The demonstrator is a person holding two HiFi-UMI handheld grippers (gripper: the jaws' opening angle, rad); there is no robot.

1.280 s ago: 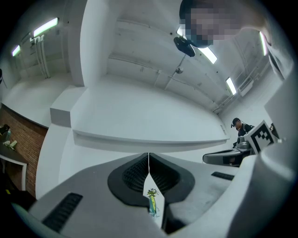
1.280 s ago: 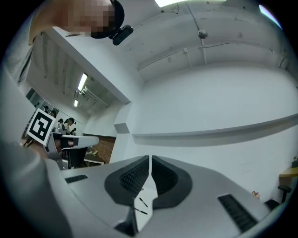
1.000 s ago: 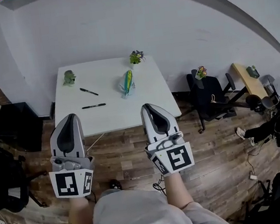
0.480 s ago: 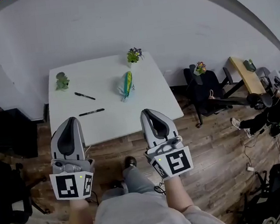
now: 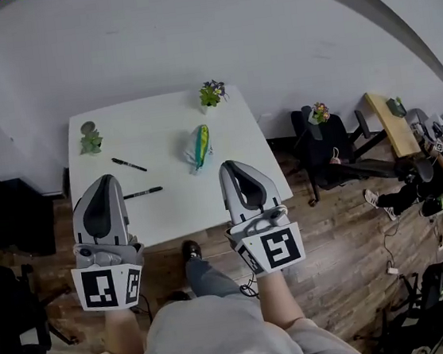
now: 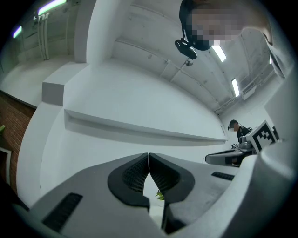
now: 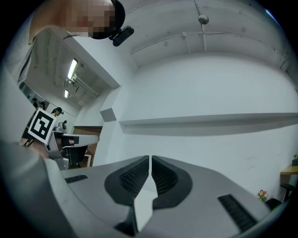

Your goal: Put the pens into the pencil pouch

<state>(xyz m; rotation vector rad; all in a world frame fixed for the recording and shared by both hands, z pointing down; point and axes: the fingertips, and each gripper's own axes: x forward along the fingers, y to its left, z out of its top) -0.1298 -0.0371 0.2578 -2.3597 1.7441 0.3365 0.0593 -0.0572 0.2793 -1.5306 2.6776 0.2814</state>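
Observation:
Two black pens lie on the white table point(image 5: 223, 188): one pen point(image 5: 129, 165) slanted at the left, the other pen point(image 5: 143, 193) nearer the front edge. A colourful pencil pouch point(image 5: 198, 146) lies right of them, mid table. My left gripper point(image 5: 102, 183) is shut and empty over the table's front left, close to the nearer pen. My right gripper point(image 5: 229, 168) is shut and empty over the front right, below the pouch. Both gripper views show jaws pressed together, left gripper point(image 6: 148, 163) and right gripper point(image 7: 150, 166), facing a white wall.
Two small potted plants stand at the table's back, one plant point(image 5: 89, 139) at the left corner, the other plant point(image 5: 211, 93) at the middle. Office chairs point(image 5: 326, 147) and a person point(image 5: 438, 178) are at the right. A dark cabinet point(image 5: 10, 218) stands left. Wooden floor lies below.
Both grippers have moved forward over the table's front edge, still shut. The table appears closer and the person's leg has stepped forward.

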